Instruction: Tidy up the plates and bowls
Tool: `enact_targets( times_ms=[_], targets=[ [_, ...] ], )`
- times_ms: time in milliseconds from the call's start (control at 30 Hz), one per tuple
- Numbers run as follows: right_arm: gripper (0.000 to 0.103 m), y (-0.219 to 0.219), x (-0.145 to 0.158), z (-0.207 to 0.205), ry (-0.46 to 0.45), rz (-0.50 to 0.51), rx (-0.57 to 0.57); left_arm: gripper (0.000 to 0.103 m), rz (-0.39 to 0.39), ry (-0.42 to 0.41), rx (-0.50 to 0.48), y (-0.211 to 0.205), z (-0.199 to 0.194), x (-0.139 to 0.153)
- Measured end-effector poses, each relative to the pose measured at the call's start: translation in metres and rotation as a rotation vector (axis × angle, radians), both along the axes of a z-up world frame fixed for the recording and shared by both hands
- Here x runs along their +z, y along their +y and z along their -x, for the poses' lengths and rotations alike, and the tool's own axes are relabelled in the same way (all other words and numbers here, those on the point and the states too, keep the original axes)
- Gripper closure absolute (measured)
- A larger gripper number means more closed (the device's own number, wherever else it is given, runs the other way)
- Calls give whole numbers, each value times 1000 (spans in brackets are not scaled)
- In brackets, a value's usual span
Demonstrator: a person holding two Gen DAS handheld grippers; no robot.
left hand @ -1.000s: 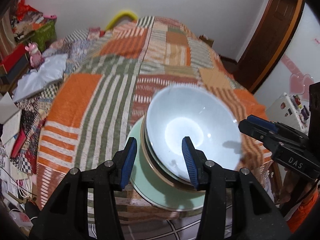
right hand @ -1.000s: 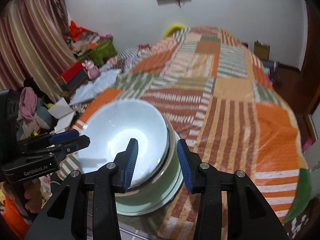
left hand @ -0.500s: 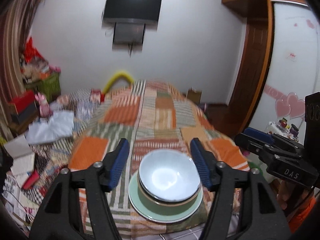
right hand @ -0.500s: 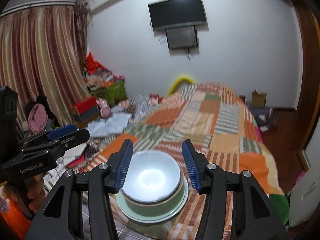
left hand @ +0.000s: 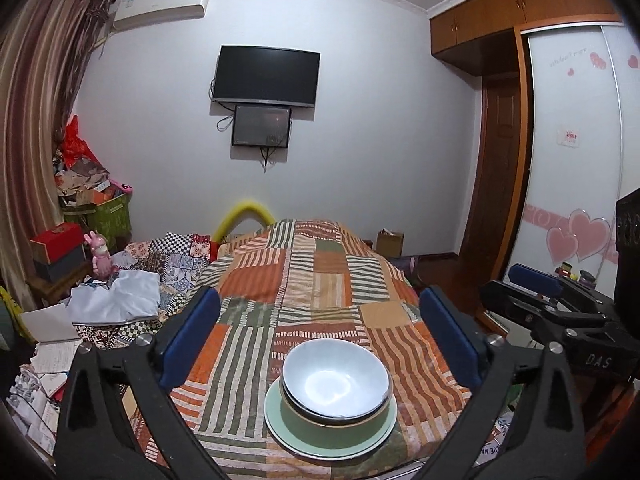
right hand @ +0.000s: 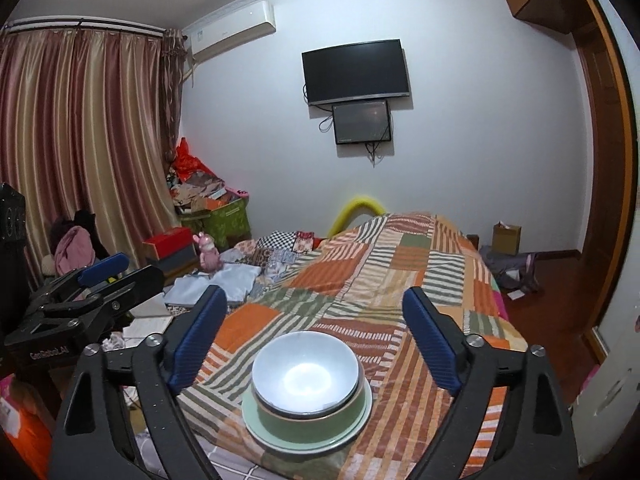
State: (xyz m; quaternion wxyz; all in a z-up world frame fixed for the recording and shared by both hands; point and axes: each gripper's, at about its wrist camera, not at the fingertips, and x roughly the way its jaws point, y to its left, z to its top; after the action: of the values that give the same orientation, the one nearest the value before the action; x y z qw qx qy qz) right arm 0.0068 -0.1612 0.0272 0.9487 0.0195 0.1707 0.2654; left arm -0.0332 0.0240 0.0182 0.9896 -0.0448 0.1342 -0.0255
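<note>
A pale blue bowl [left hand: 335, 381] sits nested in a green bowl [left hand: 320, 424], which stands on a light green plate [left hand: 288, 436] at the near end of the bed. The same blue bowl [right hand: 306, 374], green bowl [right hand: 316, 418] and plate [right hand: 264, 434] show in the right wrist view. My left gripper [left hand: 320, 338] is open and empty, held back above the stack. My right gripper [right hand: 320, 334] is open and empty too, also held back from it. The right gripper shows at the right edge of the left wrist view [left hand: 536, 280], and the left gripper at the left of the right wrist view [right hand: 104, 270].
The bed carries an orange, green and cream patchwork quilt [left hand: 316, 280]. Clothes, papers and boxes [left hand: 100, 300] crowd the floor on the left. A wardrobe with a white sliding door [left hand: 572, 160] stands on the right. A TV [left hand: 266, 74] hangs on the far wall.
Both grippers have pulled back and up from the stack and opened wider. The stacked bowls and plate have stayed in place on the bed.
</note>
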Motion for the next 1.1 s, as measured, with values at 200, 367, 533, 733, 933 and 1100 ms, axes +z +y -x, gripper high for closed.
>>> enact_targets(
  times_ms=[200,367,533,733,933,1100],
  targets=[
    [0,-1,1,9,-30,3,-32,0,-3,-16,5,-1,5,-3],
    [0,0,0,12,-32,5,-42,0,-3,-19,8,-1,7,-5],
    [0,-1,1,13,-29,1,-49,0,2,-17,5,-1,6,-6],
    [0,-3,2,14,-28,-4,-52,0,4,-16,4,-1,6,-6],
    [0,-5,3,14,-28,-4,-56,0,6,-14,1,-1,4,-7],
    [0,-6,3,13,-25,-3,-60,0,10,-12,-3,-1,3,-8]
  ],
)
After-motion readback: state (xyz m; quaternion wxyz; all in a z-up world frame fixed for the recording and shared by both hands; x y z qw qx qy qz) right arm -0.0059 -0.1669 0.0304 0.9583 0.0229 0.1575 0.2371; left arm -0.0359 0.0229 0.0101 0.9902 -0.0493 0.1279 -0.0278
